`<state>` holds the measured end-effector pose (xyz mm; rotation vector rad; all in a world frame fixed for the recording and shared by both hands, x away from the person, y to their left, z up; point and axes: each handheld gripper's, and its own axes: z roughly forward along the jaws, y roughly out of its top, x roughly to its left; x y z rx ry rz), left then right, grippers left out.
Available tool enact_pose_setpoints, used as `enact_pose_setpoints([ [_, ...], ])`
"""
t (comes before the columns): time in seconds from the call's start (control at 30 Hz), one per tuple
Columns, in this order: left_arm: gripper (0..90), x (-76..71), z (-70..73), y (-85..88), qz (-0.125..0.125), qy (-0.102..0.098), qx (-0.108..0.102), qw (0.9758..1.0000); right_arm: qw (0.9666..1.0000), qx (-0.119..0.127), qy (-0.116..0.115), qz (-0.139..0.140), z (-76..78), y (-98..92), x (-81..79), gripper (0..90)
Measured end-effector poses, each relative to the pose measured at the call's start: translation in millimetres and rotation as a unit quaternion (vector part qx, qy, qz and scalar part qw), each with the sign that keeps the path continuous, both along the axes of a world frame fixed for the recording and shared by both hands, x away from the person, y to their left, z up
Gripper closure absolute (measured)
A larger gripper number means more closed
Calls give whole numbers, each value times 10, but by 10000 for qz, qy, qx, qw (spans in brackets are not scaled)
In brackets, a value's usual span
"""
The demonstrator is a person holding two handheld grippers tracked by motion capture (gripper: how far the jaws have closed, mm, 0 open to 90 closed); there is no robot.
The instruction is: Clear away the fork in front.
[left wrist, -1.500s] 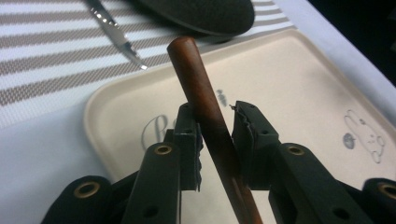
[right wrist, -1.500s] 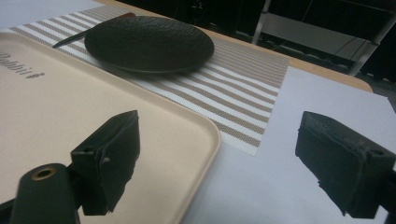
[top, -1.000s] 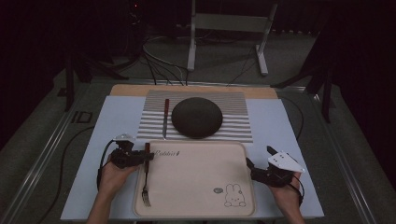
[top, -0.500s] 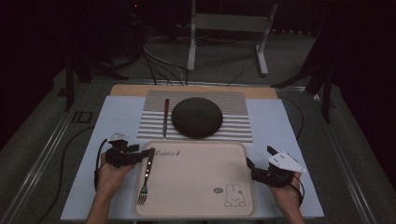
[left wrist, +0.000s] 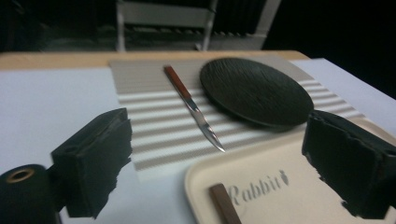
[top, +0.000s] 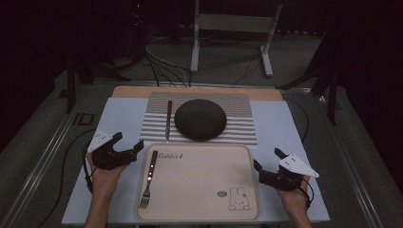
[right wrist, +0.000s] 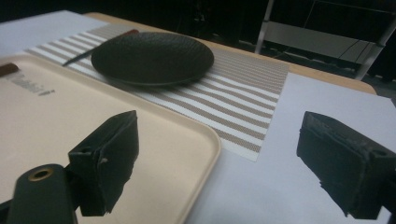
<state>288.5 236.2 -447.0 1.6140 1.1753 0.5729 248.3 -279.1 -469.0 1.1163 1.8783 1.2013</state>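
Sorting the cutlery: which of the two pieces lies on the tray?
The fork, lying along the left side of the beige tray. The knife lies off it, on the striped placemat beside the dark plate.

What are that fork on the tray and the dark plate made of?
Fork: shiny metal tines, probably steel, with a brown, wood-looking handle. Tray: smooth matte beige, likely plastic, with a printed rabbit. Plate: matte black with fine ridges, perhaps stoneware or melamine.

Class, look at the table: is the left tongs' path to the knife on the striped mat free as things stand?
Probably yes. The left tongs stand open and empty beside the tray, and the knife lies uncovered on the striped mat, beside the dark plate, with nothing between.
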Motion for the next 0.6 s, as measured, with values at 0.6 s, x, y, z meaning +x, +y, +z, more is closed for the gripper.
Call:
enact_pose_setpoints([
  [0.6,1,-175,126,234,496,-635,97,9967,9997,177,-148,-97,6,-212,-33,112],
])
